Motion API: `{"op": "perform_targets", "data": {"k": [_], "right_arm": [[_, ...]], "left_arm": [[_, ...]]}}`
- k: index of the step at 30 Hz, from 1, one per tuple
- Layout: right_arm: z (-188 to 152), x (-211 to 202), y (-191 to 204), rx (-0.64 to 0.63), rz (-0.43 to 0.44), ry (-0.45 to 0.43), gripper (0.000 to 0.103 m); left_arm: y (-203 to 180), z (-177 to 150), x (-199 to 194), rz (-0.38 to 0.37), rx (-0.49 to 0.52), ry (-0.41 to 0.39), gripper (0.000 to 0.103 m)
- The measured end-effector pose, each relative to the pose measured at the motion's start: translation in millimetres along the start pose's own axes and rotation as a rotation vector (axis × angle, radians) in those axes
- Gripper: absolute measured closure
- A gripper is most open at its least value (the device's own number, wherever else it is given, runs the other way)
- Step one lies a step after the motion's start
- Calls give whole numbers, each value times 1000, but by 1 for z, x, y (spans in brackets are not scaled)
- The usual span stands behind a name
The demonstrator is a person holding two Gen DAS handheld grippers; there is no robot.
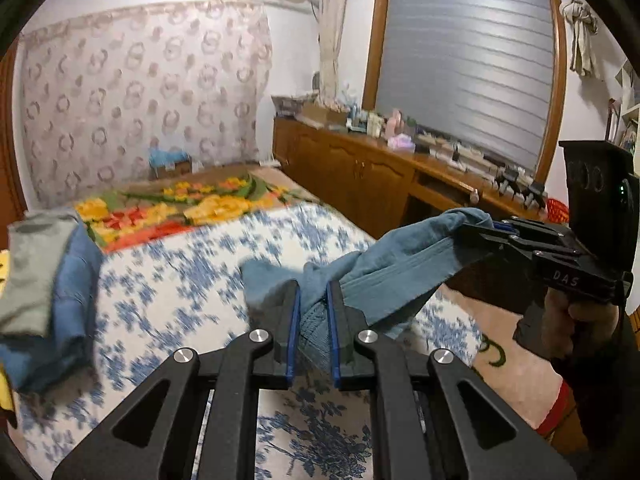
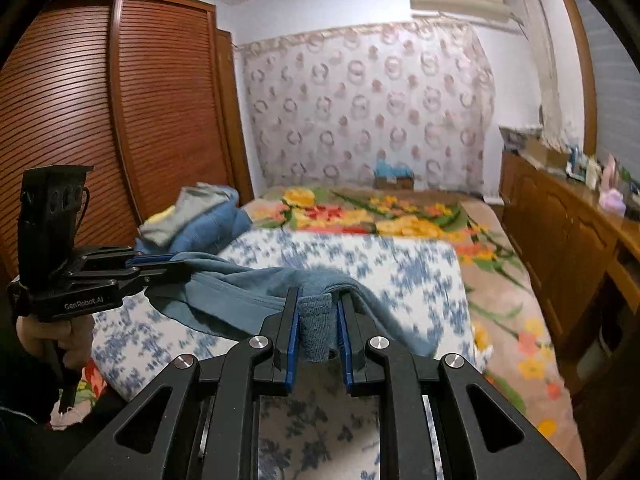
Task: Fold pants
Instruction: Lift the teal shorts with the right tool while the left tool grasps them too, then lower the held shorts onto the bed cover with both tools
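The left gripper (image 1: 314,320) is clenched on a bunched fold of soft blue-grey pants (image 1: 384,264), ribbed fabric pinched between its blue-lined fingers (image 1: 293,328). The right gripper (image 2: 316,328) is likewise clamped on a ribbed edge of the same garment, possibly a cuff or waistband. The pants (image 2: 240,292) hang slack in the air between the two grippers, sagging above a bed (image 2: 360,260) covered with a blue-and-white floral sheet. Beyond it lies a blanket (image 2: 380,212) with bright flowers, and a pile of clothes (image 1: 44,288) sits at the bed's left. A wooden counter (image 1: 380,160) lines the right wall. The cloth looks light, limp and non-slippery; judged from this, the seamed edges give the firmest hold, and it should be pulled taut before laying flat.
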State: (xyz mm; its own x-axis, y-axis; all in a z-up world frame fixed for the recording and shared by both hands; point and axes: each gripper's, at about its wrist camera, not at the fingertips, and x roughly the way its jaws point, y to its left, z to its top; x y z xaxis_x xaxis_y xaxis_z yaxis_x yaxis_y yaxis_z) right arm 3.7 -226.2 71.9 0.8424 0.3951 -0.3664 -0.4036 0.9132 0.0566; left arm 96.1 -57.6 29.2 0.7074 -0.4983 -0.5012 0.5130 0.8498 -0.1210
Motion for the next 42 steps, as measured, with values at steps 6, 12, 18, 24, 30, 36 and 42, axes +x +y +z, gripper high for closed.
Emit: {"op": "perform_targets", "data": {"k": [6,12,18,24,30,36,42], "right_arm": [[26,-9,18,-48,33,-67,86],[39,-4,21,-71,81,-103,86],[48,42,-4,-67,112,-61,86],[98,96,-16,-84,103,-75,86],[132,126,-21,-85,90,-155,86],[92,157,-23,-72,115,-44,86],[41,176,-9,-73,111,80,86]], "left_arm": [[11,25,-33,36,12,-88,90],[23,39,-55,73,13,-158,90],[62,55,-30,143,-7,-149,90],[96,91,-10,196,-27,-174,90],[97,115,-11,252,34,-218,90],[107,71,9,255,6,-114,90],[100,18,23,228,-27,-22,90]]}}
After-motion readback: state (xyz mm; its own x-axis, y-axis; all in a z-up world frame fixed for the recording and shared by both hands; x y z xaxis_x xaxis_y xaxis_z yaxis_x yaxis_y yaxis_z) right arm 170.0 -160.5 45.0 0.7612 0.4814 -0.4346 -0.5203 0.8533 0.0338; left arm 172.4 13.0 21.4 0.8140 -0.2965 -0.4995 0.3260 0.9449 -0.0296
